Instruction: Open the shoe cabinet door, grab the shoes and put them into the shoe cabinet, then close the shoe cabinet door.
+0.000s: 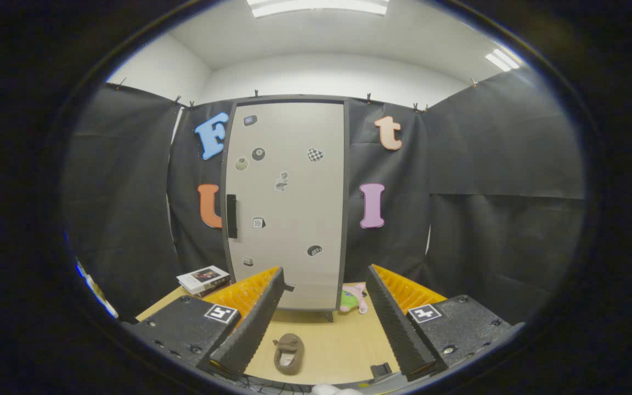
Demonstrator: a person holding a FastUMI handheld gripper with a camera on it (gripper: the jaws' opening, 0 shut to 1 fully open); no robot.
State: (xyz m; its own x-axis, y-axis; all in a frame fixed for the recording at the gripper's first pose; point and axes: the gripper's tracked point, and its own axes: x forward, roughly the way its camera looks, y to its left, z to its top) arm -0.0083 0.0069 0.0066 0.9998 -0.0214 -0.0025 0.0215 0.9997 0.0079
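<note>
Gripper view, looking forward along my two fingers. My gripper [324, 323] is released: the fingers stand wide apart, one at 7 o'clock and one at 5 o'clock of the scene's middle, and nothing is held between them. Each finger carrier bears a small square marker.

Shoe [288, 354]: a single brown slipper-type shoe lies on the wooden floor [343, 340] in the gap between my fingers, nearer the left finger, at about 6 o'clock. It touches neither finger. Its opening faces up.

Shoe cabinet [288, 203]: a tall pale cabinet with a dark frame stands upright straight ahead, beyond my fingertips, at 12 o'clock from the shoe. Its door is shut. A dark vertical handle [231, 216] sits on the door's left edge, at roughly 9 o'clock of the door's centre. Small stickers are scattered across the door face.

Other items: a stack of books [203, 278] lies on the floor at the cabinet's lower left, just beyond my left finger, at about 10 o'clock from the shoe. A pink and green soft toy [353, 299] lies at the cabinet's lower right foot, just inside my right finger, at about 1 o'clock from the shoe. A small dark object [380, 369] rests on the floor beside the base of my right finger; what it is I cannot tell.
</note>
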